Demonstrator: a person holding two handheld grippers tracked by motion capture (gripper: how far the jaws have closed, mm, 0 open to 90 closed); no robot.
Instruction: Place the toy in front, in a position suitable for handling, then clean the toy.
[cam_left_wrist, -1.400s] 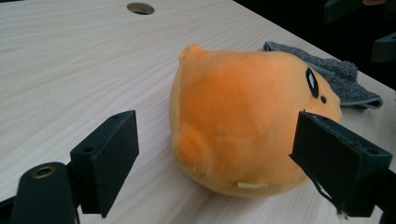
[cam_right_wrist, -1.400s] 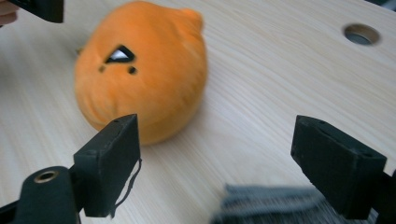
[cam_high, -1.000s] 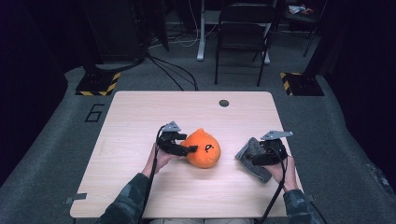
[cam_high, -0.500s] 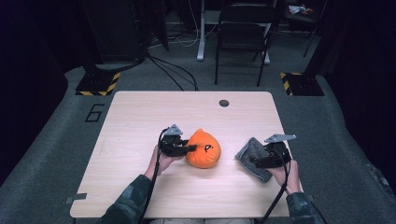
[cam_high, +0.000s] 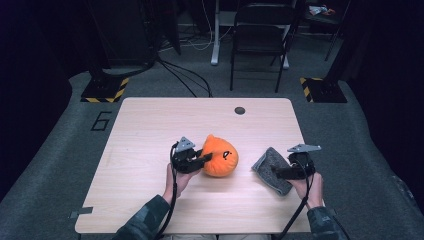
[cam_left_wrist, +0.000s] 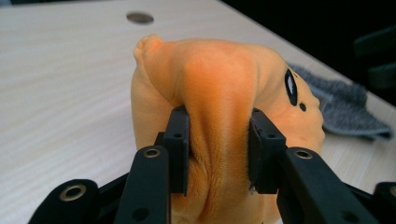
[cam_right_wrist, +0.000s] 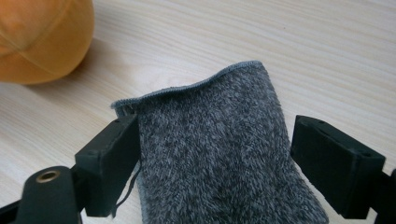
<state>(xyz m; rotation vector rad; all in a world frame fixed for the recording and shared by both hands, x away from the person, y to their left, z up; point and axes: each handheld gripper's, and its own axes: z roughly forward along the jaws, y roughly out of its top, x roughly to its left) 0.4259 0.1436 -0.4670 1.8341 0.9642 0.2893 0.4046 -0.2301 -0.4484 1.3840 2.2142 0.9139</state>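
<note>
Left gripper (cam_left_wrist: 218, 154) fingers are pinching the orange plush (cam_high: 220, 156); right gripper (cam_right_wrist: 215, 161) sits spread around the grey cloth (cam_right_wrist: 219, 158) on the counter (cam_high: 150, 125). Probably needs to close next.

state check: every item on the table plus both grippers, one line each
Orange plush toy: resting on the table, a fold of it pinched.
Left gripper: shut on the orange plush toy, fabric bulging between the jaws.
Grey cloth: lying flat on the table, apart from the toy.
Right gripper: open, jaws on either side of the grey cloth, not squeezing it.
Table: light wood, round grommet near far edge.
</note>
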